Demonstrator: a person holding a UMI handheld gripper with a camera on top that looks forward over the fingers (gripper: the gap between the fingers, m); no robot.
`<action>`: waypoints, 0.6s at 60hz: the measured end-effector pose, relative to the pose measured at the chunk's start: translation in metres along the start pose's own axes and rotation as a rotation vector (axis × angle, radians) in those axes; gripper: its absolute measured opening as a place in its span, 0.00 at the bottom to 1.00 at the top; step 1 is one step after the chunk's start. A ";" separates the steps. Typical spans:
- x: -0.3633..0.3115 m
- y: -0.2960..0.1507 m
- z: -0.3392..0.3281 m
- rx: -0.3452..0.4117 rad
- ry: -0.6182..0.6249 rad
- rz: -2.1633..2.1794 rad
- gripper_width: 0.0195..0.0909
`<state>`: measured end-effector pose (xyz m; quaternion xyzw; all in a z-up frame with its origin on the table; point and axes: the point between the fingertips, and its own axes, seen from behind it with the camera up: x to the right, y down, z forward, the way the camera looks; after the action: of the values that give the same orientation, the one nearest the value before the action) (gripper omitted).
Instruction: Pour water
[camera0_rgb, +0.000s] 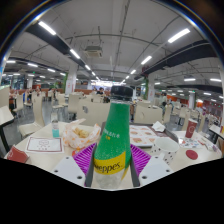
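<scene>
I have a green bottle (113, 140) dead ahead, standing upright between the two fingers of the gripper (112, 160) — its long axis runs straight up and down, the dark cap (121, 94) at the top and the neck pointing toward the ceiling. A yellow label (111, 168) with dark lettering wraps the lower body. The purple pads (84, 156) sit close against the bottle on either side, and both fingers look pressed onto it, so I read the tool as pinching the bottle low on its body.

Around it I see a cluttered table (40, 146): just left of the bottle a clear bag with something pale and yellowish inside (78, 132), and further left a flat white sheet (44, 144). To the right there is a white cup (166, 150) near the finger, and a red-and-white cup (190, 128) beyond that.

Behind all this stretches a big hall — chairs and tables (80, 103) in rows, long strip lights (60, 42) on the ceiling.
</scene>
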<state>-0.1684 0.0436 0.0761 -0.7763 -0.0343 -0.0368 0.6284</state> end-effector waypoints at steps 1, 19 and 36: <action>0.000 0.000 0.000 0.004 0.001 -0.007 0.49; -0.015 0.004 0.013 -0.114 -0.178 0.041 0.33; 0.000 -0.091 0.040 -0.194 -0.420 0.996 0.33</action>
<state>-0.1768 0.1014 0.1568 -0.7437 0.2163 0.4177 0.4751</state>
